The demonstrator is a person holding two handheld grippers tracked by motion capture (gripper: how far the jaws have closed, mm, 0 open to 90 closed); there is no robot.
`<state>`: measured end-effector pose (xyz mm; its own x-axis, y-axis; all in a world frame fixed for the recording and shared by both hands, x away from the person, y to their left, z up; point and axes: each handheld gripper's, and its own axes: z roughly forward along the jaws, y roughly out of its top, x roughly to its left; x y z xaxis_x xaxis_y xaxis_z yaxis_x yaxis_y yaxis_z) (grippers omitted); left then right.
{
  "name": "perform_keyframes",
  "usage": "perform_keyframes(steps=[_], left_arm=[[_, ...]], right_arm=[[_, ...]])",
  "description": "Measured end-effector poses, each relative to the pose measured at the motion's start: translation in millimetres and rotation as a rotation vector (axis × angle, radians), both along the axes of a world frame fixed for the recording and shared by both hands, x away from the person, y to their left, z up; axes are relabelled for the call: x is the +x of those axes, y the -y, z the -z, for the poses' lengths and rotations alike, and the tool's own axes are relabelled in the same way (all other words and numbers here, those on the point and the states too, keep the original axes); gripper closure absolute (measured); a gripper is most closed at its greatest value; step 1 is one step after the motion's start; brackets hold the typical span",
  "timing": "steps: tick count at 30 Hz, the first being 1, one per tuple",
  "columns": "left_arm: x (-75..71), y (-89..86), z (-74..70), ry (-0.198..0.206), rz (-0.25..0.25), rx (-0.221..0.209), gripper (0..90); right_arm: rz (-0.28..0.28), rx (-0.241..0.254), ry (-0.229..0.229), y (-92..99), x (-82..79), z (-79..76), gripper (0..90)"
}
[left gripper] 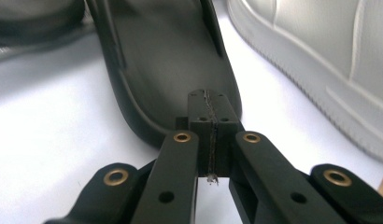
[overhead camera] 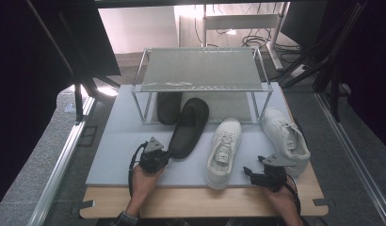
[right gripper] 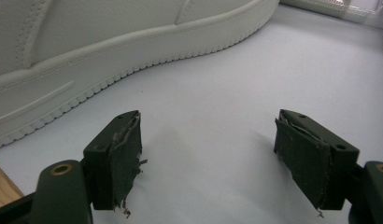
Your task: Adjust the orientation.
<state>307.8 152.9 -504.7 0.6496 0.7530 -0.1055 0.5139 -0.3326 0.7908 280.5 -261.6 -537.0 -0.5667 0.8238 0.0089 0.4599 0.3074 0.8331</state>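
The left gripper (overhead camera: pixel 164 157) sits at the heel end of a black slipper (overhead camera: pixel 188 128), which lies on the grey mat (overhead camera: pixel 116 155) with its toe pointing toward the metal rack (overhead camera: pixel 200 70). In the left gripper view the jaws are pressed flat together, pad to pad, with their tips just over the slipper's (left gripper: pixel 166 60) heel rim; they seem to touch the rim, though nothing is pinched between them and the contact itself is hard to make out. A second black slipper (overhead camera: pixel 168 107) rests under the rack, beside the first one's toe. The right gripper (overhead camera: pixel 251 173) is parted wide and holds nothing, hovering over bare mat between two white sneakers: one (overhead camera: pixel 224 151) just to its left and the other (overhead camera: pixel 286 137) behind it. In the right gripper view a white sneaker's (right gripper: pixel 110 42) ribbed sole runs close ahead of the spread jaws, not touching them.
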Motion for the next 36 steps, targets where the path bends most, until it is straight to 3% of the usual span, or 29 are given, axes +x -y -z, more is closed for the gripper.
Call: perform_keyframes(steps=[8,36], left_arm=[[-9.0,0.2,13.6,-0.009,-0.010,0.051,89.6],[21.2,54.2,12.9,0.039,0.035,0.129,89.6]], right_arm=[[0.000,-0.001,0.000,0.0,0.0,0.0,23.4],[0.000,0.000,0.000,0.0,0.0,0.0,23.5]])
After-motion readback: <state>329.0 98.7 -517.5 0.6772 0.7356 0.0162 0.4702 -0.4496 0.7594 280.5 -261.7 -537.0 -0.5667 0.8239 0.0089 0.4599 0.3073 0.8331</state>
